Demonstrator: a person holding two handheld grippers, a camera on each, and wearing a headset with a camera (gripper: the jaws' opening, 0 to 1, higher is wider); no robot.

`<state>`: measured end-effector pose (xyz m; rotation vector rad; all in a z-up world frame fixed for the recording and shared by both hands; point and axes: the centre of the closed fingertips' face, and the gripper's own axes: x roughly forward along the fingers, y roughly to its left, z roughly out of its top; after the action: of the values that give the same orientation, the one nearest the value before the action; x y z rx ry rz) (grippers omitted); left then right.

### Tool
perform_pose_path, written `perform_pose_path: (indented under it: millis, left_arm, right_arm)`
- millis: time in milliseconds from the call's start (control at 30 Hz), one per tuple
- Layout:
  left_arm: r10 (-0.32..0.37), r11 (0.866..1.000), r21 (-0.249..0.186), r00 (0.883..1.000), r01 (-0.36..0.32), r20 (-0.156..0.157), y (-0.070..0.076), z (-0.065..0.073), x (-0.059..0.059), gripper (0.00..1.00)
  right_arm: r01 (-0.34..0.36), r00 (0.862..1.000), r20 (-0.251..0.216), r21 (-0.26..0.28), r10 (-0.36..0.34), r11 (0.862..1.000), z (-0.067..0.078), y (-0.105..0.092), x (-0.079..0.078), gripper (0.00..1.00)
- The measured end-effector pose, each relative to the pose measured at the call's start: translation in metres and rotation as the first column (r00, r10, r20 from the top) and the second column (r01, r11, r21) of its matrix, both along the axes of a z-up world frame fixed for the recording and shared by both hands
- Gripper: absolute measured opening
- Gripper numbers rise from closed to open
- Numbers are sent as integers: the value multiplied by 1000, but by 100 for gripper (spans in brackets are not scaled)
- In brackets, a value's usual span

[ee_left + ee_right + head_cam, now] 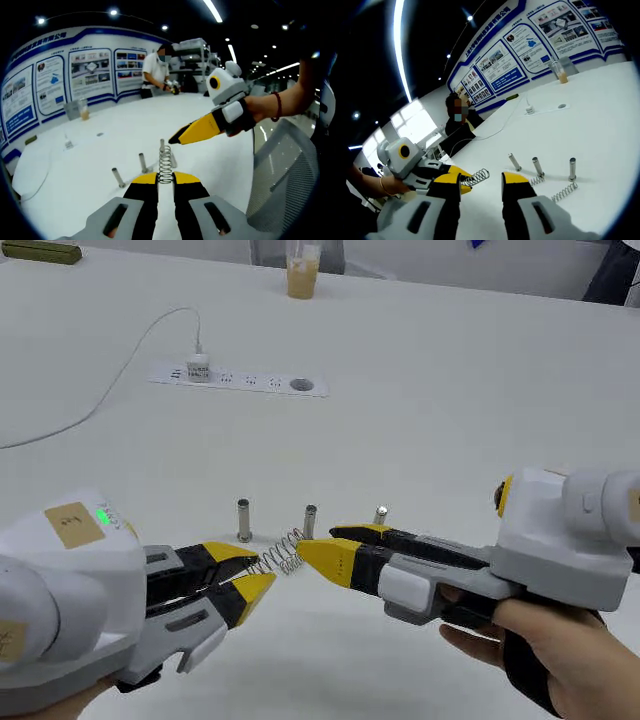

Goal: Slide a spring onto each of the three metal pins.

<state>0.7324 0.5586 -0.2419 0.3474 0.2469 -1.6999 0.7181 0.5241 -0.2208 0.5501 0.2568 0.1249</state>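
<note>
Three short metal pins (243, 520) (310, 522) (381, 515) stand upright in a row on the white table; all three are bare. My left gripper (262, 568) is shut on one end of a spring (283, 552), which sticks out from its yellow tips toward the middle pin. In the left gripper view the spring (165, 162) rises between the jaws, in line with the farthest pin (162, 145). My right gripper (318, 540) comes in from the right, open and holding nothing, its tips close to the spring's free end. Two more springs (565, 191) (537, 180) lie on the table beside the pins.
A white power strip (240, 380) with a plugged-in charger and its cable lies further back. A cup of brown drink (302, 270) stands at the far edge. A grey mesh chair (285, 175) is at the table's side. A person (157, 70) works in the background.
</note>
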Motion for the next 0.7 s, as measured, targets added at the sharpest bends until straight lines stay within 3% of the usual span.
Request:
perform_pose_path:
  millis: [133, 233, 433, 700]
  left_arm:
    - [-10, 1000, -23, 1000, 10, -1, 1, 3, -3, 10]
    - [-12, 999, -42, 1000, 12, -4, 1, 7, -5, 10]
    - [-22, 997, -80, 1000, 21, -12, 0, 15, -8, 10]
    - [-37, 991, -130, 999, 34, -18, 0, 25, -12, 10]
  right_arm:
    - [-13, 1000, 7, 35, 12, 999, 2, 5, 2, 30]
    - [-23, 999, 25, 113, 20, 993, 6, 10, 3, 27]
    - [-19, 999, 39, 147, 13, 989, 9, 10, 5, 24]
    - [-9, 998, 65, 230, -6, 973, 15, 8, 6, 17]
